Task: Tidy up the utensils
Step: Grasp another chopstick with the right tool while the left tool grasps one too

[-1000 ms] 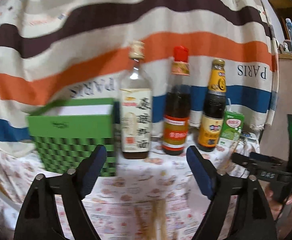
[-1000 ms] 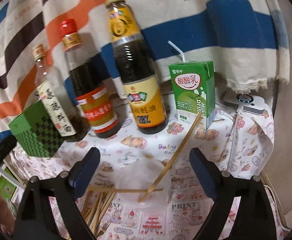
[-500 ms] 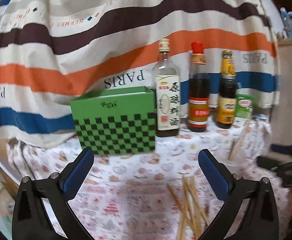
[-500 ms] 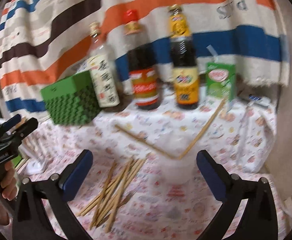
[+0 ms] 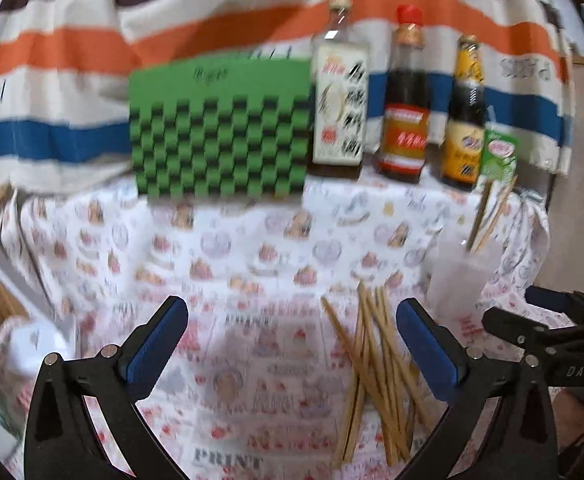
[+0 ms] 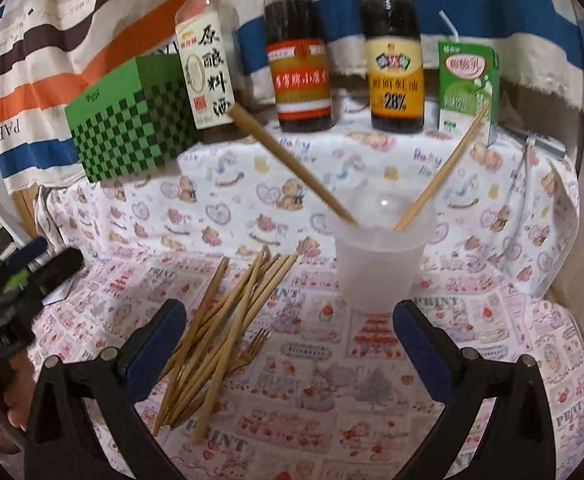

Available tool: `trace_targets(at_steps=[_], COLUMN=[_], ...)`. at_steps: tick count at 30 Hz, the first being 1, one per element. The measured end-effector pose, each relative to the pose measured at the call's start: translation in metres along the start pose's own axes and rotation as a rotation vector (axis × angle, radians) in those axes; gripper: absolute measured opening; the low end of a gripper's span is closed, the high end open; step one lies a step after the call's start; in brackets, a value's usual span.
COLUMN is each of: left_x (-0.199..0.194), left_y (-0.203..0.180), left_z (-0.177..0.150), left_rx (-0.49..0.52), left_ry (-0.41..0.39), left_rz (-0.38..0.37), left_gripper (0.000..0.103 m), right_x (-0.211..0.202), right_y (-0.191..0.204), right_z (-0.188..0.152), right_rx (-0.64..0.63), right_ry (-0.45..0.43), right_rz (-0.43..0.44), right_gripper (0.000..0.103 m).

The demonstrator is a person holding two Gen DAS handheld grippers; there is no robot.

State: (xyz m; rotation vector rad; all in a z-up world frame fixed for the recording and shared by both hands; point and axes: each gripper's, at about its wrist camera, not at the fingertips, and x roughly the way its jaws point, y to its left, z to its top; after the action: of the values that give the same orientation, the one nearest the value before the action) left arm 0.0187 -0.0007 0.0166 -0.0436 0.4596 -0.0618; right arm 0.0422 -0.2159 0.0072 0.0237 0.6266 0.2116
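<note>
On my far left sits the green checkered cardboard box (image 6: 131, 128), then three sauce bottles (image 6: 298, 60) and a green drink carton (image 6: 466, 80) along the striped backdrop cloth (image 5: 71, 40). My left gripper (image 5: 292, 344) hangs with its blue-padded jaws spread wide, holding nothing. The loose pile of wooden chopsticks (image 6: 223, 332) lies on the printed tablecloth (image 6: 372, 360), just left of the translucent plastic cup (image 6: 378, 256), where two more chopsticks lean apart. My right gripper (image 6: 289, 344) is spread too, empty, above cloth and pile.
</note>
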Motion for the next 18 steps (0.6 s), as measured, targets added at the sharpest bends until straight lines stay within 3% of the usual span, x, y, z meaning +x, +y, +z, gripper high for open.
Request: trace_targets(at_steps=[3,7,12,15,18], left_x=[0.011,0.022,0.025,0.033,0.032], left_y=[0.007,0.013,0.018,0.021,0.022], left_z=[-0.005,-0.009,-0.01,-0.012,-0.016], left_rx=[-0.037,-0.057,-0.084,-0.12,-0.135], left_ry=[0.042,0.081,0.116,0.176,0.143], left_rz=[-0.01,0.038,0.033,0.015,0.028], left_gripper=[0.103,0.103,0.103,0.103,0.103], right_x=[0.004,0.017,0.022,0.023,0.027], right_y=[0.0,0.002,0.012,0.018,0.019], right_z=[-0.003,-0.007,-0.013,-0.018,-0.024], right_rx=[0.012,0.019,-0.016,-0.022,0.017], right_ry=[0.012,0.097,0.121,0.13,0.152], right_rz=[-0.014,0.009,0.022,0.036,0.033], right_gripper=[0.103,0.103,0.103,0.1,0.094])
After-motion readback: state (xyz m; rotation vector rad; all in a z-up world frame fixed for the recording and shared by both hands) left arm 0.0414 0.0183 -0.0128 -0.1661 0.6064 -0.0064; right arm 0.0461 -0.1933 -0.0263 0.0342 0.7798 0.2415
